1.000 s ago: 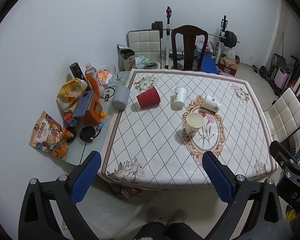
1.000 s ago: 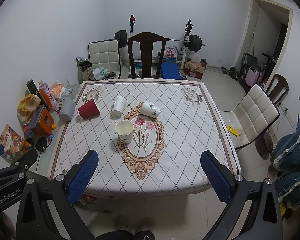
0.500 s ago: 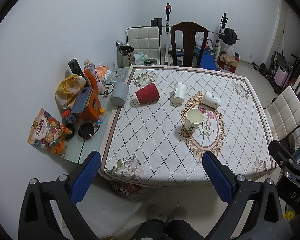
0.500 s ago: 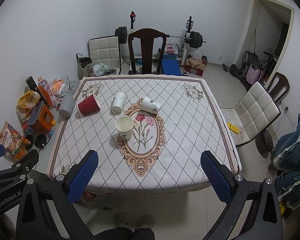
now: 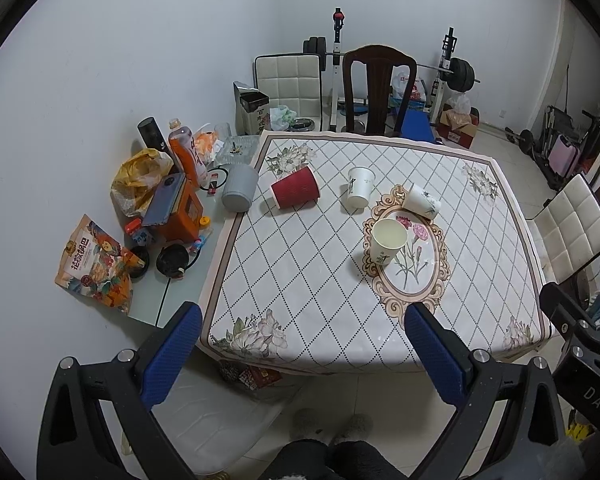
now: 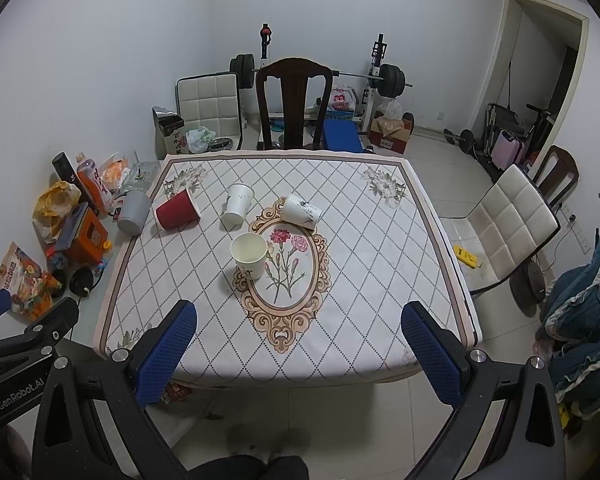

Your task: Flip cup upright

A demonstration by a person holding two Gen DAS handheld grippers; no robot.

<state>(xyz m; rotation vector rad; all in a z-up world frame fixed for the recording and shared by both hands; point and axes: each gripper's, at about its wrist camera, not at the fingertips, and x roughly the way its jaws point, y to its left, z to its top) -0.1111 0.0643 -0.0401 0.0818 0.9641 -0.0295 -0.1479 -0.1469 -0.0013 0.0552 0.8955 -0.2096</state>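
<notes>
A red paper cup [image 5: 295,193] [image 6: 177,209] lies on its side near the table's far left. A white cup [image 5: 359,191] [image 6: 237,204] stands at the far middle. Another white cup [image 5: 421,203] [image 6: 301,209] lies on its side at the medallion's far edge. A cream cup [image 5: 387,241] [image 6: 250,255] stands upright with its mouth up. My left gripper [image 5: 302,356] and right gripper [image 6: 298,356] are both open and empty, held high in front of the table's near edge, well back from all cups.
The table [image 5: 300,280] has a diamond-patterned cloth with a flower medallion. A low side table [image 5: 156,304] at the left holds bottles, bags, a grey cylinder [image 5: 239,192]. A dark chair [image 6: 294,104] stands behind, a white chair [image 6: 504,224] at the right.
Both grippers have drawn back and up from the table, so the table and cups look smaller and farther. The cups have not moved. Both grippers stay open.
</notes>
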